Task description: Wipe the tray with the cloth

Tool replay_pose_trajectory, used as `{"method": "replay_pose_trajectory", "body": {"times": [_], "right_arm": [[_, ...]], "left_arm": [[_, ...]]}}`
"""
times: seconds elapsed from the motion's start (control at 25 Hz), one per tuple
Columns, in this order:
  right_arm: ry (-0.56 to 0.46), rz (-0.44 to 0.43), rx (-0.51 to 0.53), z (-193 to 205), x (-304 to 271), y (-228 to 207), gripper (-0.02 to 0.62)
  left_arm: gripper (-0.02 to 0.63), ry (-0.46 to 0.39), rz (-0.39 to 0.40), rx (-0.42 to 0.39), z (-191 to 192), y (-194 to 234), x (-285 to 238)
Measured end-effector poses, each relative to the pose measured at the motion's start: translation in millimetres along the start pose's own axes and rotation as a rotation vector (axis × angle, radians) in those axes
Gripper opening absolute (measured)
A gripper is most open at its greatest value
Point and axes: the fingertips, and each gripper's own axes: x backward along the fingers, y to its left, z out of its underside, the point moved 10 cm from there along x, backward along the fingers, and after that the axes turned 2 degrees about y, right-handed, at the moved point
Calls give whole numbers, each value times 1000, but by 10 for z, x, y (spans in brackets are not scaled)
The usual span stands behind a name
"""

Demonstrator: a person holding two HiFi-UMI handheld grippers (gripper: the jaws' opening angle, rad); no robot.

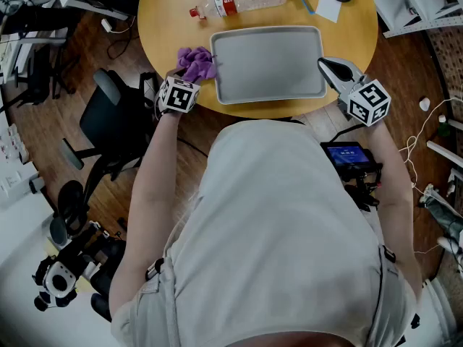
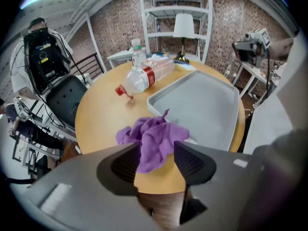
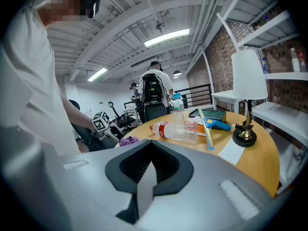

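A grey tray (image 1: 269,85) lies on the round wooden table (image 1: 163,20), near its front edge. A crumpled purple cloth (image 1: 197,63) rests on the table against the tray's left rim. My left gripper (image 1: 187,79) points steeply down over the cloth's near side. In the left gripper view the cloth (image 2: 155,137) lies between the wide-apart jaws of that open gripper (image 2: 156,161), and the tray (image 2: 202,105) lies beyond. My right gripper (image 1: 325,64) sits at the tray's right rim. The right gripper view shows its jaws (image 3: 150,166) shut with nothing seen between them.
A clear plastic bottle (image 1: 239,0) with a red cap lies behind the tray, beside papers, a blue tool and a small lamp (image 3: 247,93). A black office chair (image 1: 108,121) stands left of the table. Cables cross the wooden floor. Another person (image 3: 154,86) stands in the background.
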Motion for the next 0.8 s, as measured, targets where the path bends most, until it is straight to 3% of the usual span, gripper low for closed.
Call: {"method": "replay_pose_trajectory", "body": {"times": [0.16,0.36,0.68,0.8], "right_arm": [[8,11,-8,38,12,-25,3],[20,34,-10,57,104,-11,3],[18,63,-27,123,167,-64,3],[12,50,-28,101,120,-71,3]], "left_arm": [[256,132,10,-2,69,204,-385],[250,204,23,-51,157,200,-627],[103,126,19,1,151,224,-566],[100,9,-19,-9,12,290,-269]]}}
